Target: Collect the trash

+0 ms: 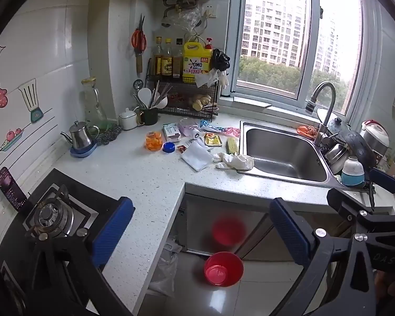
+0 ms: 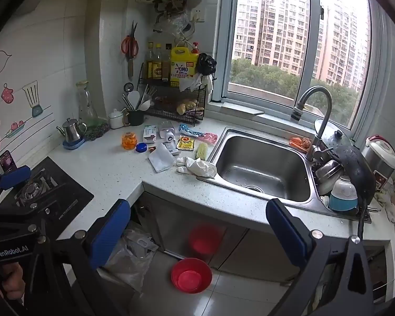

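Writing: yellow jug (image 1: 196, 62) on the wire rack (image 1: 188, 97), upper centre of the left view, reads "OMO"; the left claw's black body, lower left of the right view, reads "GenRobot.AI"; wall sticker at upper left there shows "n".
Left claw (image 1: 201, 227): blue ribbed pads apart, nothing between them, held over the floor at the counter's edge.
Right claw (image 2: 197, 233): pads apart too, gripping nothing, low centre of its view.
Trash: scattered in the middle of both views on the speckled counter (image 1: 144, 181), well beyond both claws, left of the steel sink (image 1: 281, 152).
Pieces: crumpled white glove (image 1: 235, 161) touching the sink's rim; corn cob (image 1: 231, 145) just behind it; yellow sachet (image 1: 213, 140); flat white pouch (image 1: 196, 155); blue cap (image 1: 169, 147); orange crumpled cup (image 1: 154, 141); small carton (image 1: 171, 132); pink and blue wrappers (image 1: 218, 129).
Floor: round red plastic bowl (image 1: 223, 268) on glossy tiles, between the pads in the picture; clear plastic bag (image 2: 130, 260) beside it at the counter's corner.
Stove: black glass hob (image 1: 55, 210), lower left; phone (image 1: 10, 188) leaning on the tiled wall.
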The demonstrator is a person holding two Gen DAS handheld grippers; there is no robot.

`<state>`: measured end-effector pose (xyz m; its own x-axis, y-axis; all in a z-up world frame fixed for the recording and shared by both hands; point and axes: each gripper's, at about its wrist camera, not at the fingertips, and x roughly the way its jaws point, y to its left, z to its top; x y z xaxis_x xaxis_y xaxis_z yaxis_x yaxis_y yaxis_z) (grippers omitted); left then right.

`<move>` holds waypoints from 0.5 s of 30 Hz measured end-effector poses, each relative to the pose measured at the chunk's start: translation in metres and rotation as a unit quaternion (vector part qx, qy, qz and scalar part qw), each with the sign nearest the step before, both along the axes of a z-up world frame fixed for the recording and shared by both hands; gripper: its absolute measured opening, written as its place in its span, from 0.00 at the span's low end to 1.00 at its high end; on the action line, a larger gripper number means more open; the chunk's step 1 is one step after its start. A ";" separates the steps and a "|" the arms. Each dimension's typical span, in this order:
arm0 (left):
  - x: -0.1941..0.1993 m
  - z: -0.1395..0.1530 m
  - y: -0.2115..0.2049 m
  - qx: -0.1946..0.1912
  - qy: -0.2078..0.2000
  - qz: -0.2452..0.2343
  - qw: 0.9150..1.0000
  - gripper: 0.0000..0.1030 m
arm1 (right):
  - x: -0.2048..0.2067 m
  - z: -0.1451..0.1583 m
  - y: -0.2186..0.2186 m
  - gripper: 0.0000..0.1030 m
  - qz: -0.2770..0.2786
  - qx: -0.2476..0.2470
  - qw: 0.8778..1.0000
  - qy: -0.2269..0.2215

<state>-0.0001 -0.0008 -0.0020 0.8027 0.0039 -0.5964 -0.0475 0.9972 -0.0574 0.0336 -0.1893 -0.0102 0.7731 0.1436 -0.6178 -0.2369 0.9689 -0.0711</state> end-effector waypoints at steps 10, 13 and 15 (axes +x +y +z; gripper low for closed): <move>-0.005 -0.003 0.005 -0.013 0.000 -0.013 1.000 1.00 | 0.000 -0.001 -0.008 1.00 0.000 -0.002 1.000 -0.003; -0.003 0.001 0.000 -0.011 0.002 -0.015 1.000 1.00 | -0.004 0.000 -0.002 1.00 -0.004 -0.007 1.000 -0.004; -0.003 0.001 0.000 -0.013 0.003 -0.017 1.000 1.00 | -0.004 0.000 -0.002 1.00 -0.005 -0.009 1.000 -0.005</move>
<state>-0.0028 -0.0012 -0.0009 0.7980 -0.0385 -0.6014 -0.0145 0.9964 -0.0831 0.0297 -0.1909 -0.0101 0.7801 0.1254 -0.6129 -0.2269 0.9697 -0.0904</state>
